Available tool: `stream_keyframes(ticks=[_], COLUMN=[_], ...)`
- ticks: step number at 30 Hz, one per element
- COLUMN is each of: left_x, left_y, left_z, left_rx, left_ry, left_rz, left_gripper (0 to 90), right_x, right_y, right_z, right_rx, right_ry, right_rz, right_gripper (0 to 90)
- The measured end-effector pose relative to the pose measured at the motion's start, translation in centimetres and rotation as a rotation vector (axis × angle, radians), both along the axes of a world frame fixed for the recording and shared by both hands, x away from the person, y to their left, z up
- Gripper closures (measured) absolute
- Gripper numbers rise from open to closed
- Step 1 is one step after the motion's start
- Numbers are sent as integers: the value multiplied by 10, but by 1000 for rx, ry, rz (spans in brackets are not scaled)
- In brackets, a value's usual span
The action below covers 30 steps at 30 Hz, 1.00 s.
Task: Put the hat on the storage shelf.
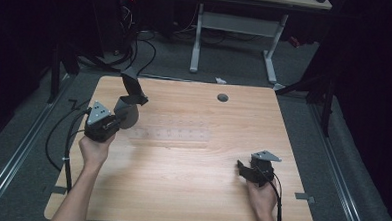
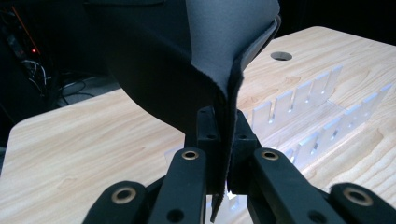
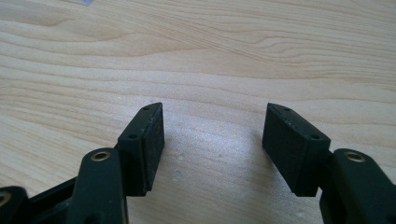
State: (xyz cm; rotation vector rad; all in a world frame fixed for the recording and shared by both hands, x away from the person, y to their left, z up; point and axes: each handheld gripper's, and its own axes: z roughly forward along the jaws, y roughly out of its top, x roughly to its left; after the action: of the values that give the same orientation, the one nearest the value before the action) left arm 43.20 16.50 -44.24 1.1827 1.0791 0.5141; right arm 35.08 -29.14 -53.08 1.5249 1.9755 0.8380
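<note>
**Left gripper pinches a dark folded sheet; right gripper open over bare wood**

From the high view we see a wooden table with a person's forearms coming in from the near edge. The left gripper sits over the left side of the table, and a dark grey flexible sheet rises from its jaws toward the far side, bent and curling. In the left gripper view we see the left gripper with its jaws drawn narrow on the lower edge of that sheet, which fans out above them, grey on one face and black on the other. Just beyond it a clear plastic rack with upright slotted teeth lies on the table, and we see a round hole in the tabletop farther off.

The right gripper is near the right near corner, well apart from the sheet. In its own view the right gripper has its pads spread wide with nothing between them, over bare wood.
</note>
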Motion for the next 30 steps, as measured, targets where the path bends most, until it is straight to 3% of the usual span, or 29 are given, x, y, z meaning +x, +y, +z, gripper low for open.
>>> stream_keyframes(ticks=[19,24,27,30], left_x=[3,2,3,5], left_y=[-9,-12,-13,-18], left_z=[0,0,2,-1], left_rx=[-69,-66,-99,-56], left_ry=[34,31,55,58], left_rz=[42,41,44,51], left_gripper=[868,868,868,868], right_x=[0,0,0,0], right_y=[0,0,0,0], right_z=[0,0,0,0], right_rx=[1,1,1,1], right_ry=[1,1,1,2], right_rz=[-1,-1,-1,-1], right_gripper=[391,391,391,391])
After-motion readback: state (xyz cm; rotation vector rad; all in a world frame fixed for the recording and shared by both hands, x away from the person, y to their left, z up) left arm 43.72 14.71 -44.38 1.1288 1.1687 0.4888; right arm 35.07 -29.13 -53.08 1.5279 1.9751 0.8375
